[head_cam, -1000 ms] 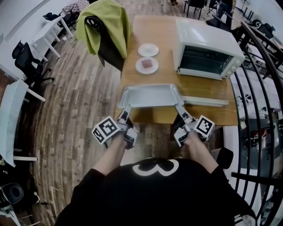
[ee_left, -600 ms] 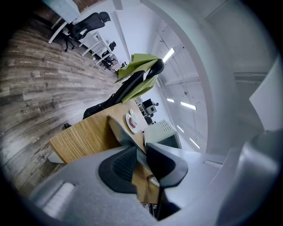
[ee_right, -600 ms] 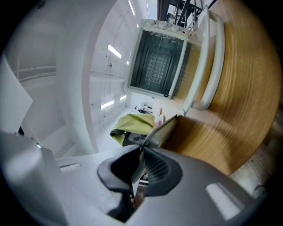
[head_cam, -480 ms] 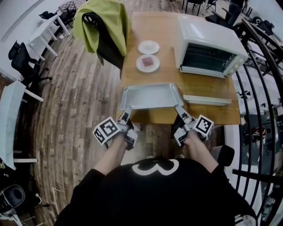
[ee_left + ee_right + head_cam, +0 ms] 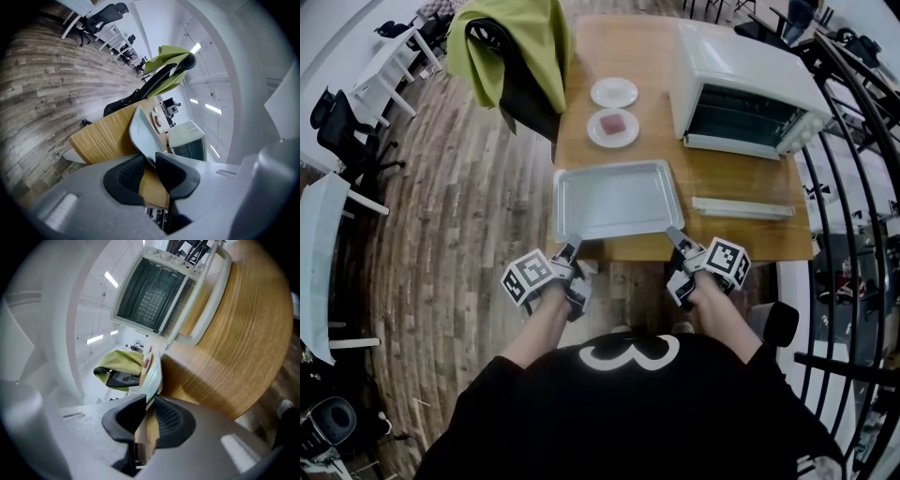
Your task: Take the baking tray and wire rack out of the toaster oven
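The silver baking tray lies flat on the wooden table, near its front edge. My left gripper holds the tray's near left corner, and in the left gripper view the rim is pinched between its pads. My right gripper is at the near right corner. Its jaws have just been opening, and the tray rim still sits loosely between them. The white toaster oven stands at the back right with its door folded down. A wire rack shows inside it.
Two small plates stand behind the tray, one empty and one with reddish food. A chair draped in green cloth stands at the table's far left corner. A black railing runs along the right.
The tray has come down from a raised tilt and now lies flat on the table. Both grippers sank with it, still at its near corners.
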Available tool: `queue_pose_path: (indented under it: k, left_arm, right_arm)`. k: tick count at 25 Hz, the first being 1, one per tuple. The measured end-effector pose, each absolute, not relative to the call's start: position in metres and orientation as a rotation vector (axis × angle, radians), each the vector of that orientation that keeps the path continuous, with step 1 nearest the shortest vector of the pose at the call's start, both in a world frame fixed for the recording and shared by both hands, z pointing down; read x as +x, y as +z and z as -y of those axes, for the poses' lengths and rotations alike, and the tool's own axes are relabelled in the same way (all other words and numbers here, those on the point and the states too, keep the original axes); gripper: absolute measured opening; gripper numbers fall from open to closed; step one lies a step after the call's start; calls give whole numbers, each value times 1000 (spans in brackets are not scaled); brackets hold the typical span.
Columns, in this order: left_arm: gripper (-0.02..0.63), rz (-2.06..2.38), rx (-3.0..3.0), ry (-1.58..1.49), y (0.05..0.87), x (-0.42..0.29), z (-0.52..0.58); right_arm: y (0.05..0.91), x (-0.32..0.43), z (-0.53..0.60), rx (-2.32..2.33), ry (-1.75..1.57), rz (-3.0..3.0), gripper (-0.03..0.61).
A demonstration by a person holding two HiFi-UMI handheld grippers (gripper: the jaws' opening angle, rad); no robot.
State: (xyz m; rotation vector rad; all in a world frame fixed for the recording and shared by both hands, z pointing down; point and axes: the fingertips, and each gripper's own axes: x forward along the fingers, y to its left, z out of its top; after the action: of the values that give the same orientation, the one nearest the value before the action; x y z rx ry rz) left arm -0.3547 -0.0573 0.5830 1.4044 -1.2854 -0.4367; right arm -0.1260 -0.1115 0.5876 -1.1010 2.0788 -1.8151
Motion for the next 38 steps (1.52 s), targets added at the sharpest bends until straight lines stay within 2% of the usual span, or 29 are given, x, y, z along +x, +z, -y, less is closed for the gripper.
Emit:
queue_pose_path:
  k: [9,14,17,22,25,30,34,35,37,38]
  left_arm:
    - [81,1240,1251,-421,618,-355,59]
    - [86,1195,1194,-429,623,-353,60]
    - [135,1188,1230,-401,619,-352,63]
    - [208,1207,1299,-303,612,-354,61]
    - [234,1199,1308,-281,610,-355,55]
    - [236,1269,1425,-197,599,-354,44]
    - [235,1423,1656,4,568,-345,38]
    - [235,1451,1719,44,557,-340,40]
    - [229,1492,1843,101,531,-324,43]
    - [215,1502,1905,116,517,-312,45]
  right_arm:
    - [617,-126,111,-1248,-1937,-2047,57]
    - [620,-128,113,-1275,-1968,-2007,105]
    - [620,-128,112,-1279,-1971,-2016,132]
    - [615,-117,117,-1323,-1962,-1989,235]
    - [613,-113,116,-1325,-1953,-2012,252]
    - [602,-124,99,-1200,-1907,-2185,252]
    - [573,-119,84,-1211,-1646,-2524,248]
    - [564,-116,82,-1213,-1568,-2596,233]
    - [543,-111,75,-1165,-1450,-2695,126]
    - [530,-108,71,-1126,-1398,-2730,94]
